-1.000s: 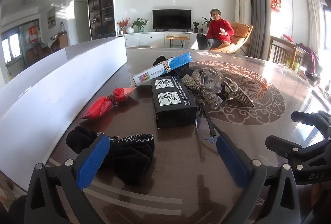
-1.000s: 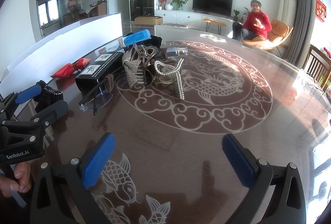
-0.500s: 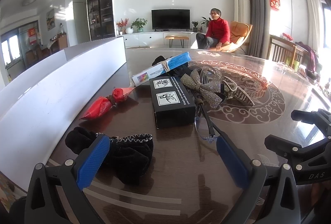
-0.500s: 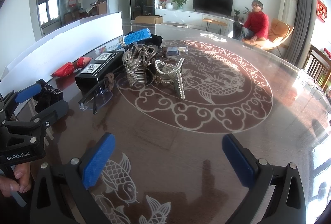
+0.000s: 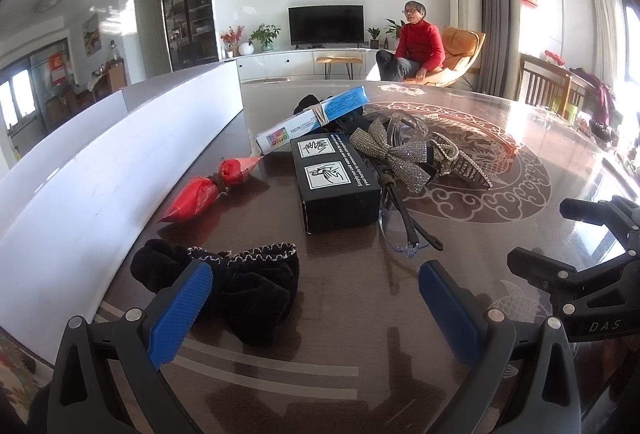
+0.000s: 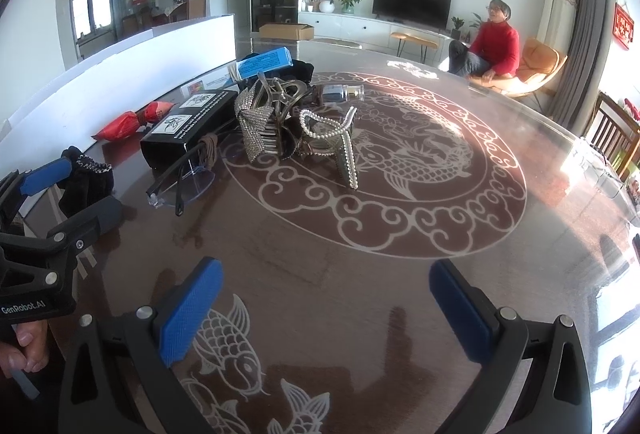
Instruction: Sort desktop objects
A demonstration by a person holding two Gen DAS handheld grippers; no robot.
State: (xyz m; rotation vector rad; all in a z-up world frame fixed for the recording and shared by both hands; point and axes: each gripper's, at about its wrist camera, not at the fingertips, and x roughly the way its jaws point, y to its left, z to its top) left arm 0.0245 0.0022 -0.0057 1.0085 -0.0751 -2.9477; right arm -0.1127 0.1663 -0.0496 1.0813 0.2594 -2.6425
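While both sets of jaws stand wide apart and hold nothing, the left gripper [image 5: 314,304] hangs low over the dark patterned table [image 6: 400,274], its left blue pad in front of a black velvet bow [image 5: 240,286] that lies flat on the tabletop. Right gripper [image 6: 326,308] likewise spread, above bare table with fish inlay, well apart from the clutter.

Beyond the bow: a black box [image 5: 336,185] with white picture labels, lying flat. Just right of it, clear glasses [image 5: 404,230] with dark arms, touching or nearly touching the box edge. Left of the box, a red tied packet [image 5: 208,189] beside the long white board [image 5: 100,169].

Behind the box, a blue-and-white carton [image 5: 316,117] rests tilted on dark items. Right of that, a heap of hair clips: rhinestone bow [image 5: 394,153], pearl-edged clip [image 6: 340,141]. A small glass bottle [image 6: 342,92] lies on its side behind the heap.
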